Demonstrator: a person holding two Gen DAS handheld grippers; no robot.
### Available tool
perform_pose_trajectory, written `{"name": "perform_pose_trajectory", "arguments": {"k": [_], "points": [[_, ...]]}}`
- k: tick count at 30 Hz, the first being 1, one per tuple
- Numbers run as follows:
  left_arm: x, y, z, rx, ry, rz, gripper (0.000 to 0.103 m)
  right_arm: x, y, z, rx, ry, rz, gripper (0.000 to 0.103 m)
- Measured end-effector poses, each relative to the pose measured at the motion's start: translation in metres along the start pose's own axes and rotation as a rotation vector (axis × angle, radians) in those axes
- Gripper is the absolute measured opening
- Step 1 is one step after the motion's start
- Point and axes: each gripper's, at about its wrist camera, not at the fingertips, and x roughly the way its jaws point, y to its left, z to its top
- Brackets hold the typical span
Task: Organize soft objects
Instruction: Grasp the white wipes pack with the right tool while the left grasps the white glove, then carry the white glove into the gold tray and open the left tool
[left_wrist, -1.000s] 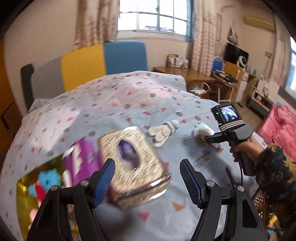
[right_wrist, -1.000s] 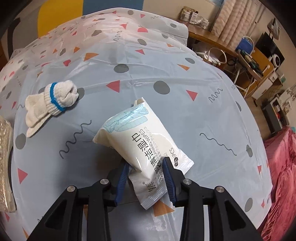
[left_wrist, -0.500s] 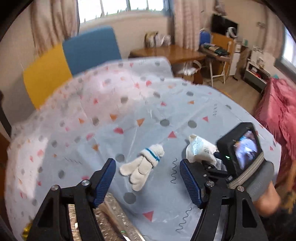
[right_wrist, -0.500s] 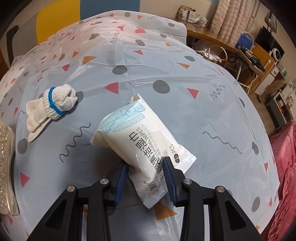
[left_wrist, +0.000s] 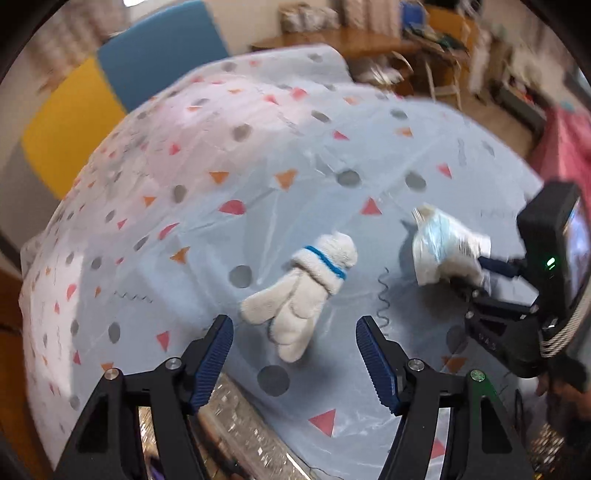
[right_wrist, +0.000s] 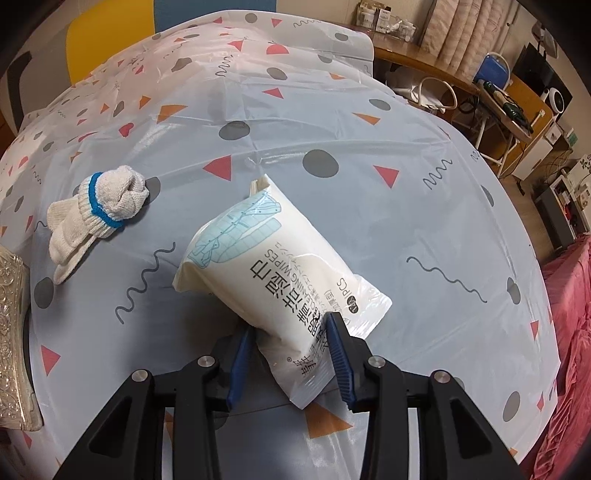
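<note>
A white knitted glove (left_wrist: 306, 280) with a blue cuff band lies on the patterned cloth, just ahead of my left gripper (left_wrist: 293, 332). Its jaws stand wide apart with nothing between them, the glove's fingers pointing into the gap. The glove (right_wrist: 96, 218) also shows at the left of the right wrist view. My right gripper (right_wrist: 288, 328) is shut on the near end of a white pack of cleaning wipes (right_wrist: 273, 258), whose far end rests on the cloth. The left wrist view shows the pack (left_wrist: 439, 247) and right gripper (left_wrist: 480, 266) at the right.
A pale blue plastic tablecloth (right_wrist: 332, 122) with triangles and dots covers the table. A silver embossed box (right_wrist: 11, 332) sits at the left edge, under my left gripper (left_wrist: 236, 417). Yellow and blue chair backs (left_wrist: 110, 92) stand behind; pink bedding (right_wrist: 569, 332) lies right.
My left gripper swung away from the silver box and the colourful items beside it, and now points down at the glove. My right gripper has stayed put, still clamped on the wipes pack.
</note>
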Motion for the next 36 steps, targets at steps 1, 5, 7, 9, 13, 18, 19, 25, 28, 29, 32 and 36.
{"name": "perform_pose_trajectory", "arguments": {"k": [1, 5, 7, 9, 13, 18, 19, 25, 28, 29, 32, 36], "points": [[0.006, -0.006, 0.004, 0.025, 0.017, 0.002, 0.07, 0.0, 0.0, 0.0, -0.001, 0.001, 0.0, 0.04], [0.036, -0.024, 0.017, 0.099, 0.074, 0.055, 0.07, 0.001, -0.003, 0.001, 0.012, 0.005, 0.01, 0.04], [0.049, -0.026, 0.022, 0.102, 0.095, 0.07, 0.07, 0.003, -0.006, 0.002, 0.027, 0.009, 0.019, 0.04], [0.062, -0.027, 0.025, 0.095, 0.113, 0.072, 0.07, 0.003, -0.008, 0.002, 0.037, 0.01, 0.019, 0.04], [0.087, -0.03, 0.028, 0.075, 0.133, 0.074, 0.066, 0.005, -0.01, 0.004, 0.037, 0.01, 0.003, 0.04], [0.086, -0.033, 0.027, 0.024, 0.106, 0.013, 0.02, 0.007, -0.011, 0.006, 0.047, 0.008, -0.005, 0.04], [0.082, -0.031, 0.026, 0.001, 0.097, -0.017, 0.015, 0.007, -0.011, 0.006, 0.048, 0.006, -0.005, 0.04], [0.059, -0.019, 0.016, -0.166, 0.068, -0.202, 0.015, 0.007, -0.009, 0.004, 0.044, 0.001, -0.011, 0.04], [0.042, -0.01, 0.011, -0.252, 0.042, -0.254, 0.015, 0.007, -0.011, 0.002, 0.054, 0.001, -0.001, 0.04], [0.037, -0.006, 0.009, -0.273, 0.032, -0.261, 0.015, 0.007, -0.01, 0.002, 0.052, -0.001, -0.003, 0.04], [0.011, 0.013, 0.008, -0.326, -0.014, -0.262, 0.015, 0.006, -0.008, 0.001, 0.038, -0.01, -0.012, 0.04], [-0.021, 0.045, 0.003, -0.402, -0.073, -0.221, 0.015, 0.005, -0.002, -0.001, 0.006, -0.021, -0.02, 0.04]]}}
